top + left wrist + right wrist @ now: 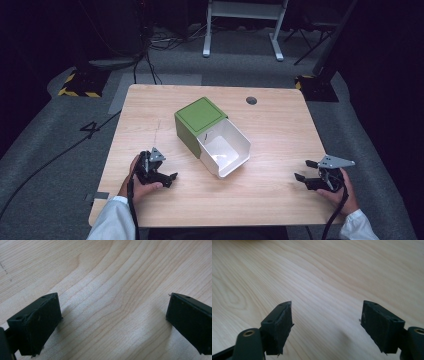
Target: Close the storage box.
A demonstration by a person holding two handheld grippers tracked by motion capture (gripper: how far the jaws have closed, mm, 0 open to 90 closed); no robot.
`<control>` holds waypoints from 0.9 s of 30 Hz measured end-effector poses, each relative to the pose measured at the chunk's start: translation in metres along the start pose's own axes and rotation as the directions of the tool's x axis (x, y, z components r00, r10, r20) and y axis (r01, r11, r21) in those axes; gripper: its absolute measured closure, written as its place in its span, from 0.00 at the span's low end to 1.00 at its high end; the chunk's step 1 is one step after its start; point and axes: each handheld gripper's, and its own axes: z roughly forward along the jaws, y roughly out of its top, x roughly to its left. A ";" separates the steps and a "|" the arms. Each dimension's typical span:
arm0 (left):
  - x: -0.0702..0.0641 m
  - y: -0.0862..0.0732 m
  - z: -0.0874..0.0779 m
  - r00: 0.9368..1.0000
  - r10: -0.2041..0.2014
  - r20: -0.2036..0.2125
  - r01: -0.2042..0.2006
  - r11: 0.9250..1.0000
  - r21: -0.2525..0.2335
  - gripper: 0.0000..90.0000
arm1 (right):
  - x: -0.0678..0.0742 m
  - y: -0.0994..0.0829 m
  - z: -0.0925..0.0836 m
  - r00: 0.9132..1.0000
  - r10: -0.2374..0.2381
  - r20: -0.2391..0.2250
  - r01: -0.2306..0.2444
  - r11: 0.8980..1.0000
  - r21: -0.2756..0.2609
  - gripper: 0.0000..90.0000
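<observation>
A light wooden table (280,150) with visible grain stands on a grey carpeted floor (45,130) in a dark room. Near the middle of the table sits a green box (197,122) with a white drawer (225,148) pulled out of it toward the person's side; the drawer looks empty inside.

The left gripper (170,177) rests on the table toward the near left of the box, held by the left hand (137,185) in a white sleeve (112,222). In the left gripper view, its 2 black jaws stand wide apart over bare wood, with nothing between them.

The right gripper (304,170) lies on the table well to the near right of the box, held by the right hand (345,192). In the right gripper view, its 2 jaws are also spread apart, with bare wood between them.

Behind the box, near the far edge of the table, there is 1 round dark hole (251,100). Farther behind the box, on the floor, stand the white legs of a frame (240,30), black cables (150,50) and 2 dark bases with yellow-black stripes (80,85). A mark like the numeral 4 (91,130) is on the floor to the left of the box.
</observation>
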 end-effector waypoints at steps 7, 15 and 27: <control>0.000 0.000 0.000 1.000 0.000 0.000 0.000 1.000 0.000 0.00 | 0.012 0.039 0.004 0.994 -0.083 -0.075 0.080 0.996 -0.048 0.32; 0.000 0.000 0.000 1.000 0.001 0.000 -0.001 1.000 0.000 0.00 | 0.037 0.079 0.024 0.973 -0.159 -0.170 0.149 0.986 -0.071 0.34; -0.001 0.000 0.000 1.000 -0.009 -0.005 0.009 1.000 -0.001 0.00 | 0.075 0.112 0.058 0.948 -0.192 -0.255 0.180 0.981 -0.070 0.37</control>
